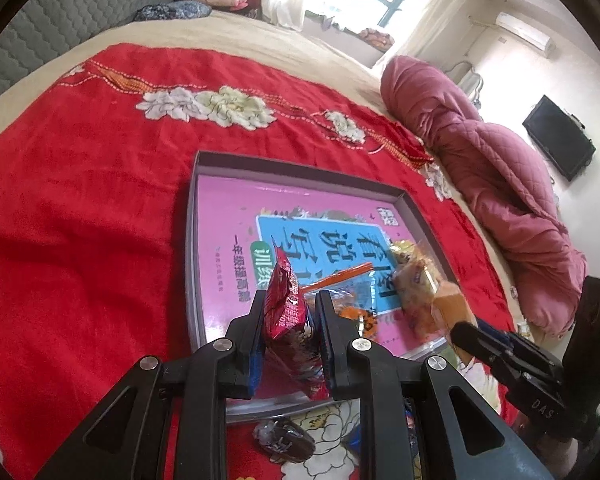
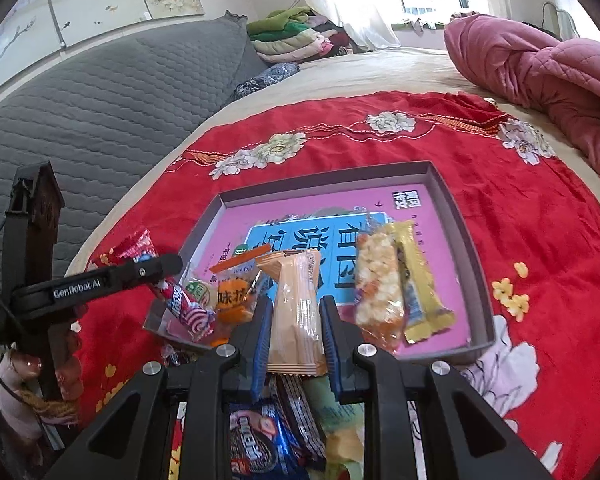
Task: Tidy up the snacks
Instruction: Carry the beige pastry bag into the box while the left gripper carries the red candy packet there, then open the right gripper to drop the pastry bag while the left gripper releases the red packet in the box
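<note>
My left gripper (image 1: 288,320) is clamped on a red foil packet (image 1: 286,304), which stands upright between the fingers above the near left part of the tray (image 1: 300,168). My right gripper (image 2: 296,320) is clamped on a pale orange wafer packet (image 2: 296,312), held over the tray's near edge.

The tray is a shallow grey box with a low rim on all four sides and a pink printed sheet on its floor. Its far half is bare, so I have open room there. The red blanket (image 1: 80,200) lies flat around the tray on every side.

Inside the tray I count three loose snacks: an orange pouch (image 2: 236,292) at the near left, then a popcorn-coloured bar (image 2: 378,284) and a yellow bar (image 2: 420,292) touching each other at the near right, just beside the wafer packet.

Outside the tray, below my right gripper, lie a blue cookie pack (image 2: 256,444), a dark striped pack (image 2: 300,420) and a green packet (image 2: 336,420), overlapping. A brown wrapped sweet (image 1: 286,440) lies just off the tray's near edge under my left gripper.
</note>
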The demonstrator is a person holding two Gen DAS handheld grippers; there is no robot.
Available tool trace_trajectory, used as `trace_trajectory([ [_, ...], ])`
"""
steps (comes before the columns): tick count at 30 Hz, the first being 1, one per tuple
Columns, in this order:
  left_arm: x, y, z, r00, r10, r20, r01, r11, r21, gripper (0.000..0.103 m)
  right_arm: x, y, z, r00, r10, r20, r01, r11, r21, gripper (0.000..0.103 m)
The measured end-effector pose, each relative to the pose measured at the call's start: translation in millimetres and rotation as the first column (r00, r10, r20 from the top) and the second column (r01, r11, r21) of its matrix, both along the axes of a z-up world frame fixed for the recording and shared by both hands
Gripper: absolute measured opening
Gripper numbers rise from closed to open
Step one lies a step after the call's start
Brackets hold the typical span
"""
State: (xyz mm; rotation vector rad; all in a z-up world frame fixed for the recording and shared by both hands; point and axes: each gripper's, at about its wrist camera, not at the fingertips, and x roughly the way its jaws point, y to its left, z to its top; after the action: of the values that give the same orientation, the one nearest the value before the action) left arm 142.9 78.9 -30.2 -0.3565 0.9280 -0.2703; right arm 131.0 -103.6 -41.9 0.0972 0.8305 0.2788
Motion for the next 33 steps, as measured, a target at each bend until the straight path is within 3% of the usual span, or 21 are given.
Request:
trace_trajectory([
  [19,1.4,-14.3,-10.7,0.999,-0.040,-0.024,0.041,0.998,0.052,0.023,21.0,5.6,-23.0,0.998,-0.019,-0.062,0.018,1.000,-0.010,0.024],
  [33,7.5,-23.1,-14.9,0.997,-0.071,-0.025,0.072,0.996,0.044,0.023,29.8,10.9,-35.1,0.996,-0.042,-0.084,0.036,0.997,-0.066,0.024],
])
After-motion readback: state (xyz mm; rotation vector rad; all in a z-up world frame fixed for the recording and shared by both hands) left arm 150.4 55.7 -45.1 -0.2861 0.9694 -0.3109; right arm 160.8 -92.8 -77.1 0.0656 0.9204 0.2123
